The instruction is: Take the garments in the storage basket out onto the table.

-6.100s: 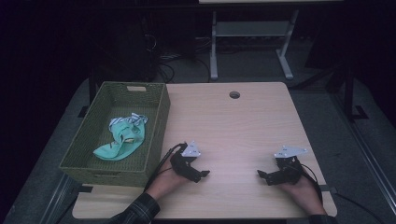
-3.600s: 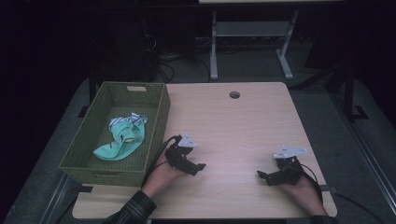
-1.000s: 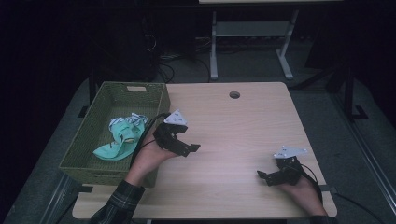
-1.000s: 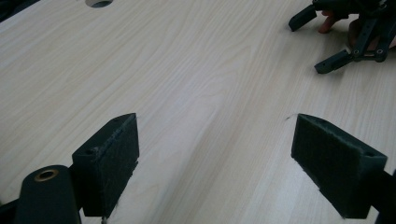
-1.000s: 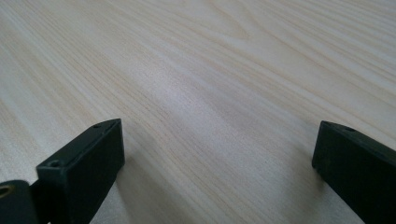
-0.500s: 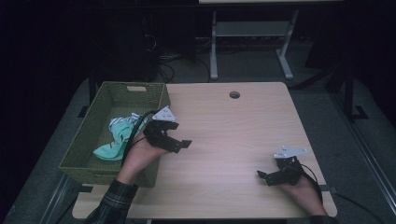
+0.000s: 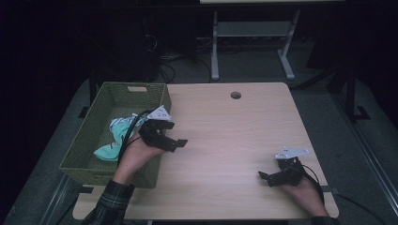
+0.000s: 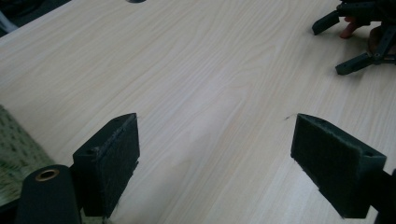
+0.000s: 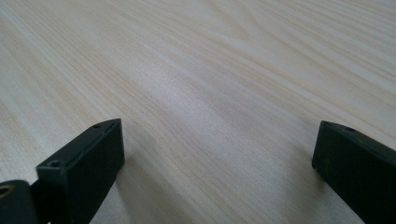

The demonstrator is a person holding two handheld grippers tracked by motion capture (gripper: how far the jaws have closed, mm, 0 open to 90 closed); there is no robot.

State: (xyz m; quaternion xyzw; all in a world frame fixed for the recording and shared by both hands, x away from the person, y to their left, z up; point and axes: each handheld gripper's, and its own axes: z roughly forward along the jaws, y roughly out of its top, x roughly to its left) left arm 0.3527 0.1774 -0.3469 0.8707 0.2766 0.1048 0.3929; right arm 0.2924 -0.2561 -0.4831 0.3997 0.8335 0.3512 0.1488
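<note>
high view first, from the left: the green woven basket sits at the table's left edge, and the teal and white cloth lies crumpled inside it, toward the basket's right wall. your left gripper is held just beside that right wall, above the rim and the nearby table, its grey plate on top and its cable looping down over your wrist. it has no contact with the cloth; the cloth lies just to its left, down in the basket.

in the left gripper view your jaws stand wide apart with nothing between them, bare wood under the gap, a strip of basket weave at the lower left corner, and your other gripper far off at the upper right.

moving right, the middle of the table is bare wood, with a round hole near its far edge.

your right gripper rests low near the table's front right corner, well apart from the basket. in the right gripper view its jaws are spread wide too, holding nothing.
</note>
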